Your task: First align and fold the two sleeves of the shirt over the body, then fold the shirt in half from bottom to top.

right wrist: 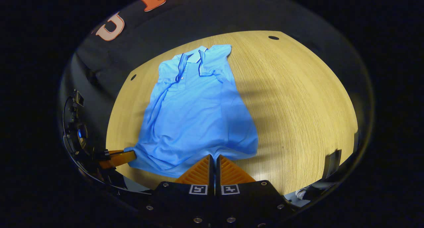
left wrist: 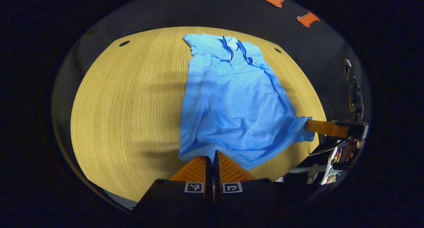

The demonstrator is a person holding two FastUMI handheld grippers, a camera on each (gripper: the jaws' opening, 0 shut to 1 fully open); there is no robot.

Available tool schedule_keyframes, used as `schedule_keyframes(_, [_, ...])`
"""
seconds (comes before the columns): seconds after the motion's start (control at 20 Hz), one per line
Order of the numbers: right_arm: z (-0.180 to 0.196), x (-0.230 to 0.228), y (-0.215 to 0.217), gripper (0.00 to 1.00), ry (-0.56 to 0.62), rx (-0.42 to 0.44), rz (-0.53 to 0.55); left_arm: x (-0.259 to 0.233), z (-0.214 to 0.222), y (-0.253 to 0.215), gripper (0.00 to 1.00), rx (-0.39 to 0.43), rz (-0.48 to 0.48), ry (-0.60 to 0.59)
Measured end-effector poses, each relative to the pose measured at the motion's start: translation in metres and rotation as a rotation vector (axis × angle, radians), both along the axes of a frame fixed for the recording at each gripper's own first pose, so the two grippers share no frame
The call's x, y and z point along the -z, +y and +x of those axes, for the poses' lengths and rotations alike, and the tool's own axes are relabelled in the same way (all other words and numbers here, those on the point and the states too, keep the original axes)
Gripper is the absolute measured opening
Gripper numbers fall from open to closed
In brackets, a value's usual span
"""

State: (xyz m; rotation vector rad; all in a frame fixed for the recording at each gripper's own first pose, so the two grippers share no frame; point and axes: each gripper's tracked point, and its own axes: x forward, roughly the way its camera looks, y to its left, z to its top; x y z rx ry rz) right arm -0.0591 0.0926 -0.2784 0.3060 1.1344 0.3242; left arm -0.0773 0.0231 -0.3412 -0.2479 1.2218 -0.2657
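Note:
A light blue polo shirt (left wrist: 232, 102) lies flat on the wooden table (left wrist: 126, 108), collar (left wrist: 233, 47) at the far end and sleeves folded in over the body. In the left gripper view my left gripper (left wrist: 212, 152) is shut on the near hem at the shirt's left corner. Off to the right, my right gripper (left wrist: 307, 124) pinches the hem's other corner, a hand (left wrist: 351, 148) holding it. The right gripper view has the shirt (right wrist: 195, 118) with my right gripper (right wrist: 213, 156) shut on its hem, and my left gripper (right wrist: 132, 155) clamped on the far-left corner.
Bare wood spreads to the left of the shirt in the left gripper view and over the table (right wrist: 298, 105) to the shirt's right in the right gripper view. Small dark holes (left wrist: 124, 43) mark the table's far corners. The black booth wall stands behind.

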Motion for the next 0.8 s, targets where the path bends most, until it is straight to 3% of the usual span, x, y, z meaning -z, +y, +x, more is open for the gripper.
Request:
schedule_keyframes(0.5, [0.089,-0.041,0.010,0.01,-0.110,0.050,-0.008,-0.036,0.105,0.025,0.07,0.032,-0.008,-0.131])
schedule_keyframes(0.8, [0.133,-0.051,0.017,0.01,-0.146,0.115,-0.040,-0.034,0.165,0.026,0.07,0.119,0.014,-0.190])
